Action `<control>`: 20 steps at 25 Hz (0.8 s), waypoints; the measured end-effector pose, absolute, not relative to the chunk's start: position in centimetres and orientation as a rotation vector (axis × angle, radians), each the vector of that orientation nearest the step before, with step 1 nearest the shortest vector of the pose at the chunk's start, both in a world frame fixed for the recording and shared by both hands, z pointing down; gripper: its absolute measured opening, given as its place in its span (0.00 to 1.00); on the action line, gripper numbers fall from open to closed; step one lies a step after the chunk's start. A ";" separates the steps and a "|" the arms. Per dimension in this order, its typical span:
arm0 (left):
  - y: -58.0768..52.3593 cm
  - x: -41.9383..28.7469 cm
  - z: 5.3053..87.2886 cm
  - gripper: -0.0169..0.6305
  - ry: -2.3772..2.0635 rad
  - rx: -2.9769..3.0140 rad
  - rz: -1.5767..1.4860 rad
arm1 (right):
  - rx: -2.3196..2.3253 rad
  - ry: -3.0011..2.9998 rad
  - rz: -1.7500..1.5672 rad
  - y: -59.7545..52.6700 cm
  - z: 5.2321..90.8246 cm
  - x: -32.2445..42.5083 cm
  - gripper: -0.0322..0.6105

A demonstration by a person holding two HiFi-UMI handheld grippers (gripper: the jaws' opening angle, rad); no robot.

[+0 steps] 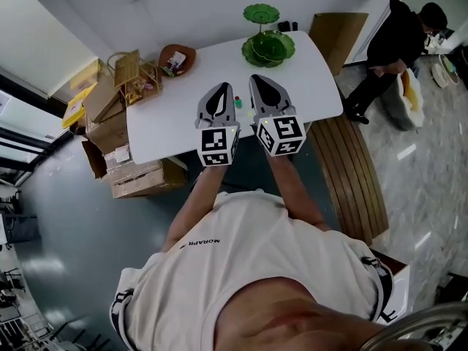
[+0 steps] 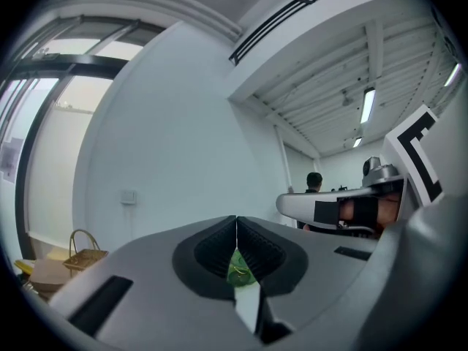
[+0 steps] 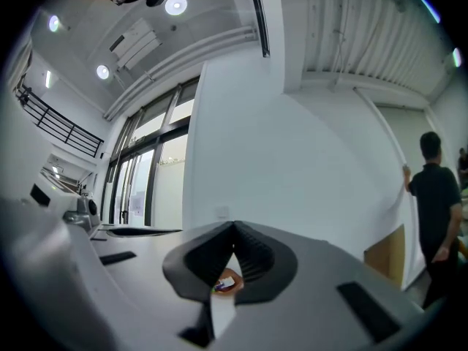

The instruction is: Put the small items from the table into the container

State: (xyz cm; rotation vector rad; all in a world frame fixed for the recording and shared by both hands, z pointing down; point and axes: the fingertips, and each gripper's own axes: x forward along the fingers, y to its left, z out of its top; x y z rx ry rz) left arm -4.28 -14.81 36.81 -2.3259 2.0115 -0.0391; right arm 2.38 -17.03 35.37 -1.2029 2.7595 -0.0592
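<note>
Two tongs hover side by side over the near part of a white surface (image 1: 168, 123). The left tongs (image 1: 222, 86) are clenched, tips pressed together with nothing gripped. The right tongs (image 1: 259, 77) are clenched too, and empty.

Several small items (image 1: 238, 102), red and green, lie on the surface in the narrow gap between the two tongs. They sit beside the tong bodies and behind the tips, not ahead of them. The red and green pieces are just beside the inner flank of the left tongs, so that hand looks slightly nearer. They are too small to tell shape or long axis.

Straight ahead of both tongs, at the far end of the surface, stands a green tiered dish (image 1: 268, 48). A brown bowl (image 1: 178, 58) lies ahead and well off to the left. Either could be the container.

To pick anything up, the tongs would probably need to draw back, open, and tip downward.
</note>
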 end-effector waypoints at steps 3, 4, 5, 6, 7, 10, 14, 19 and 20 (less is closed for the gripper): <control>-16.1 -5.3 37.8 0.04 2.012 -2.340 -0.079 | -1.215 2.769 -0.095 -18.5 36.5 1.3 0.07; -16.6 -5.7 38.0 0.03 2.006 -2.344 -0.088 | -1.219 2.770 -0.099 -18.9 36.7 0.9 0.07; -17.0 -6.1 38.2 0.03 1.999 -2.349 -0.094 | -1.223 2.771 -0.098 -19.4 36.8 0.4 0.07; -17.6 -6.5 38.3 0.04 1.993 -2.356 -0.096 | -1.226 2.774 -0.093 -19.9 36.9 -0.1 0.07; -18.2 -7.0 38.5 0.04 1.988 -2.363 -0.097 | -1.227 2.782 -0.085 -20.4 37.0 -0.7 0.07; -19.5 -8.2 38.9 0.04 1.979 -2.377 -0.115 | -1.224 2.815 -0.074 -21.3 37.4 -2.3 0.07; -20.6 -9.1 38.9 0.04 1.954 -2.389 -0.114 | -1.228 2.867 -0.129 -22.9 39.3 -3.5 0.07; -21.1 -11.1 40.4 0.04 2.004 -2.402 -0.122 | -1.185 3.001 -0.160 -24.1 42.6 -5.4 0.07; -21.2 -11.3 40.6 0.04 2.011 -2.408 -0.120 | -1.174 3.033 -0.161 -24.2 43.3 -5.7 0.07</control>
